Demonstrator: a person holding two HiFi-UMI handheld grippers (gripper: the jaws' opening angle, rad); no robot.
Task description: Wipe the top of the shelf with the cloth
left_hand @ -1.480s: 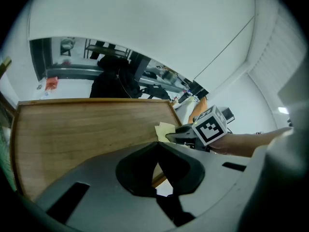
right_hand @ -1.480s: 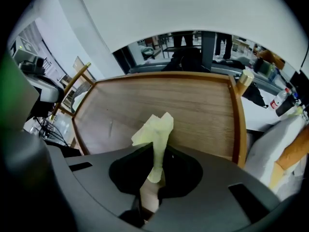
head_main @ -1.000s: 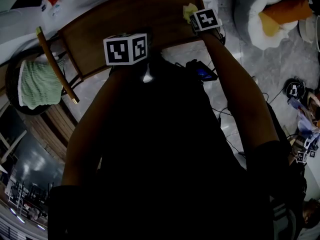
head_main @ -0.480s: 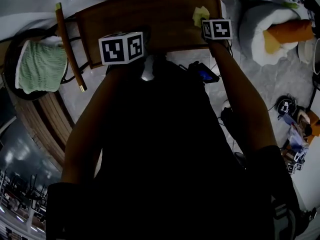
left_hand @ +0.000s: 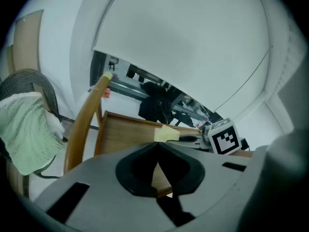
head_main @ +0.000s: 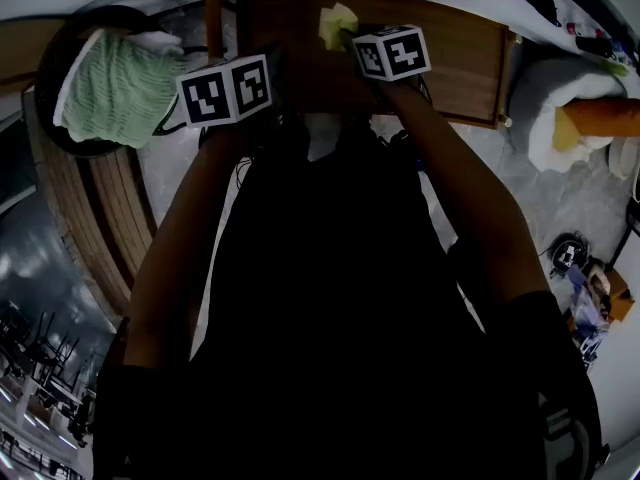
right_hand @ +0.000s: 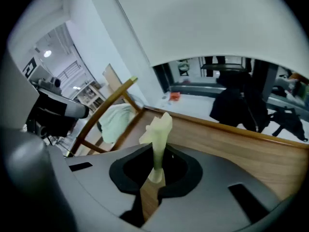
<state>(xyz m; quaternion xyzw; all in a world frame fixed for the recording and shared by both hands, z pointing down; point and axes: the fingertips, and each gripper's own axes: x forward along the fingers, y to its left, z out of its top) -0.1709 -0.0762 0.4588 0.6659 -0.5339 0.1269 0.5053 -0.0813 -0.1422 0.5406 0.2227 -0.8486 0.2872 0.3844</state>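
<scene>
Leftward across the shelf slid the right gripper; only its view shows the cloth pinched. Left gripper pressed together.

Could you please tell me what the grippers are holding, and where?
Right gripper pinches the pale yellow cloth by its bunched lower end; left gripper is shut, empty.

Lab-like room: cable-strewn tiled floor

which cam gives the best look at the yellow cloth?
Right gripper view: the cloth stands close up, clamped in the right gripper, unobstructed. Head view shows only a small yellow corner over the shelf beyond that gripper. Left gripper view shows a small patch, far off.
</scene>
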